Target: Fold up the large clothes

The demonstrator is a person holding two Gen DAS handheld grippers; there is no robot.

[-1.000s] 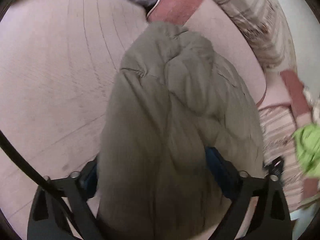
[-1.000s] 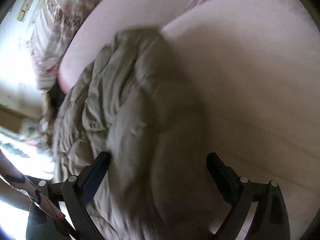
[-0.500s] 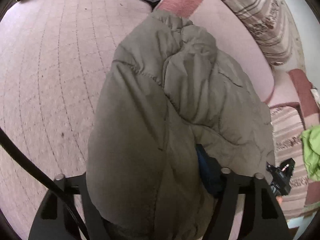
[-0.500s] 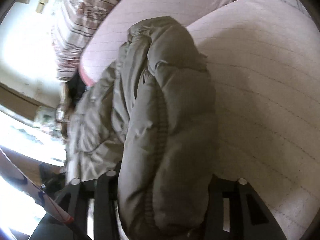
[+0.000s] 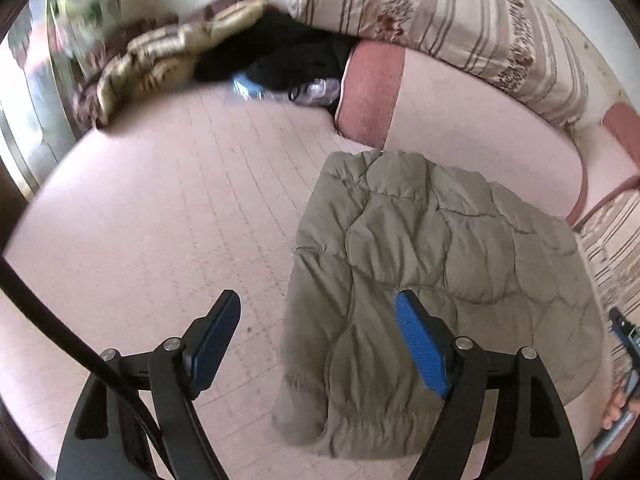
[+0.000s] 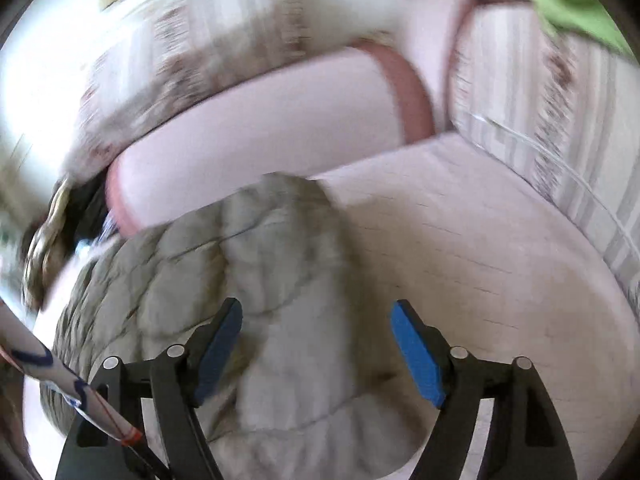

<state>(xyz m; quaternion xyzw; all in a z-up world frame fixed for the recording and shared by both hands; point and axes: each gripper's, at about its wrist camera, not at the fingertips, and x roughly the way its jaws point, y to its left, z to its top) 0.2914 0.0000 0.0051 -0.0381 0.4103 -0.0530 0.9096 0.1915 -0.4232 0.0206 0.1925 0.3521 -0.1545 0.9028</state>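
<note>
A grey-green quilted padded jacket (image 5: 432, 272) lies folded in a compact bundle on the pink bed cover (image 5: 160, 220). My left gripper (image 5: 320, 340) is open and empty, raised above the jacket's left edge. The jacket also shows in the right wrist view (image 6: 260, 280), blurred. My right gripper (image 6: 316, 340) is open and empty above the jacket's right part. Both grippers stand clear of the cloth.
A pink bolster with a red end (image 5: 372, 92) and striped floral cushions (image 5: 460, 20) lie behind the jacket. Dark clothes (image 5: 288, 60) and a brown-beige blanket (image 5: 160, 60) sit at the back left. A green cloth (image 6: 568, 4) lies at the far right.
Both grippers let go of the jacket, opened and pulled back and up. The jacket now lies flat and folded on the bed instead of hanging in the fingers.
</note>
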